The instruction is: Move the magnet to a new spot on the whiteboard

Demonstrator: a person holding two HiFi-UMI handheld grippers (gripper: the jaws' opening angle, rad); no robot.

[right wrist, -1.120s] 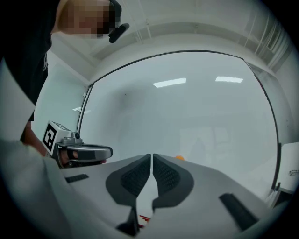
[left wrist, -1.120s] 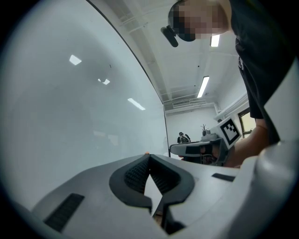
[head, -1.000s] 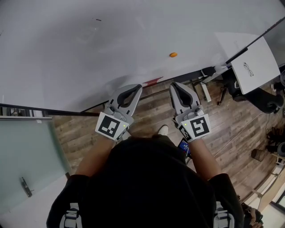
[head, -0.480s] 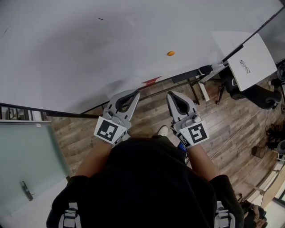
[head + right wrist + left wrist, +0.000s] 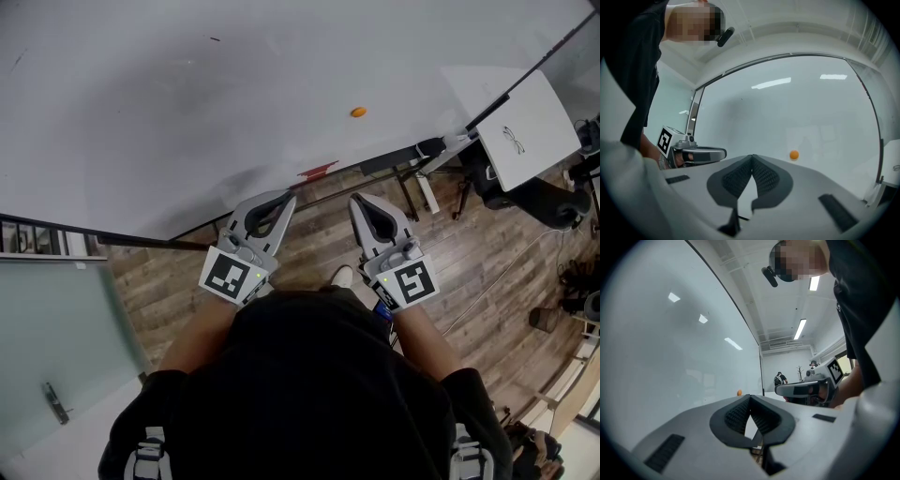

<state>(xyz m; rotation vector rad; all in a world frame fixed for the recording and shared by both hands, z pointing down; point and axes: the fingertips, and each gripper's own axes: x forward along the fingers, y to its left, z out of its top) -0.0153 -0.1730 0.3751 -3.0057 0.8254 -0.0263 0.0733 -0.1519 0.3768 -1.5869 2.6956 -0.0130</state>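
Observation:
A small orange magnet (image 5: 358, 112) sticks to the big whiteboard (image 5: 187, 103), right of its middle and near its lower edge. It also shows in the right gripper view as an orange dot, the magnet (image 5: 794, 154), and faintly in the left gripper view as the magnet (image 5: 739, 392). My left gripper (image 5: 285, 197) and right gripper (image 5: 358, 201) hang side by side below the board, well short of the magnet. Both are shut with nothing between the jaws. The right gripper (image 5: 752, 157) points at the board left of the magnet.
A second, smaller whiteboard (image 5: 520, 117) on a stand leans at the right. A red object (image 5: 317, 171) lies on the board's lower ledge. Wooden floor (image 5: 309, 244) lies below, with a glass door (image 5: 56, 328) at the left. People (image 5: 779, 379) stand far off in the room.
Both grippers have drawn slightly down and back from the board's lower edge. The view has shifted a little; the magnet stays put on the board.

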